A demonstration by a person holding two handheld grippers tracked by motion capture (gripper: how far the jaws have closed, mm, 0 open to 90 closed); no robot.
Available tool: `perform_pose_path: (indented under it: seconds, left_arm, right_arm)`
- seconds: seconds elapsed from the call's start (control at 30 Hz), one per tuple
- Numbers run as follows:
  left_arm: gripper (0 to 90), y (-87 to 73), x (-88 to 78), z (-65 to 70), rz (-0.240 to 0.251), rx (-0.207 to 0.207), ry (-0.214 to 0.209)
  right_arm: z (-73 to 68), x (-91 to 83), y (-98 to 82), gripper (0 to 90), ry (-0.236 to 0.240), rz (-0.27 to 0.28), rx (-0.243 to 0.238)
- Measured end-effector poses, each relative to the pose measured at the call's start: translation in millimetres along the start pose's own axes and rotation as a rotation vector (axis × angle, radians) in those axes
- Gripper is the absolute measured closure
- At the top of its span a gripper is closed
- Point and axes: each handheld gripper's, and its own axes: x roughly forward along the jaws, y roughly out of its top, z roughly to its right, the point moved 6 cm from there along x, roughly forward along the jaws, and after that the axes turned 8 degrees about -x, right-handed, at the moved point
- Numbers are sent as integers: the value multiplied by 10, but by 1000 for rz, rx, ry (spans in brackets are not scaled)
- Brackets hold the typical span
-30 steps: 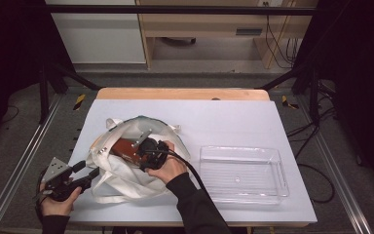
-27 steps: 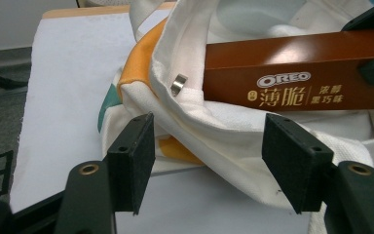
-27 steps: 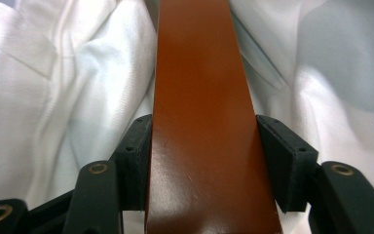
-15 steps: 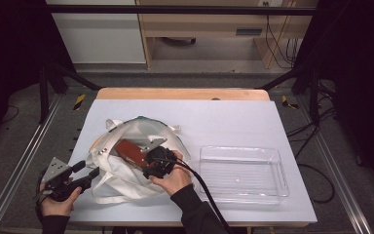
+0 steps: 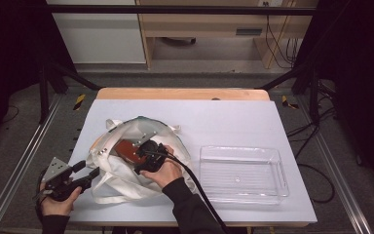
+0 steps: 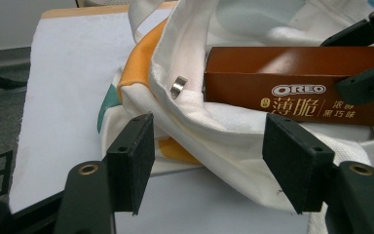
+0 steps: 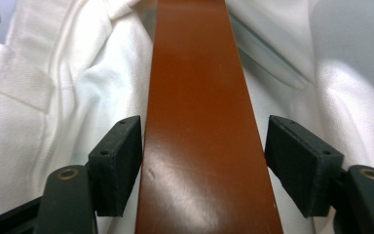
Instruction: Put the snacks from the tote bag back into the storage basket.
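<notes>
Brown biscuit box (image 7: 202, 122) lies in the white bag (image 5: 121, 170) at lower left, long axis running straight up between the right gripper's (image 7: 202, 161) spread, unclosed jaws; left gripper (image 6: 219, 161), also parted, straddles the bag's rim.

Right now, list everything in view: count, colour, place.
tote bag: one, white with orange and teal print, left half of table.
Oreo box: one, brown, sticking out of the bag's mouth.
tray: one, clear plastic, right of the bag.
table: one, white top with a wooden far edge.
left gripper: black, fingers open around the bag's rim.
right gripper: black, fingers either side of the box, a gap showing on the right.
</notes>
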Motion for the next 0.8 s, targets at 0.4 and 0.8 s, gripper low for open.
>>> perform_pose_path:
  seconds: [0.4, 0.8]
  left_arm:
    - [367, 0, 0, -3, -1, -1, 2]
    - [368, 4, -7, -14, 3, -3, 11]
  right_arm:
    - [-18, 73, -28, 430, 19, -65, -10]
    - [-17, -106, -18, 435, 28, -62, -31]
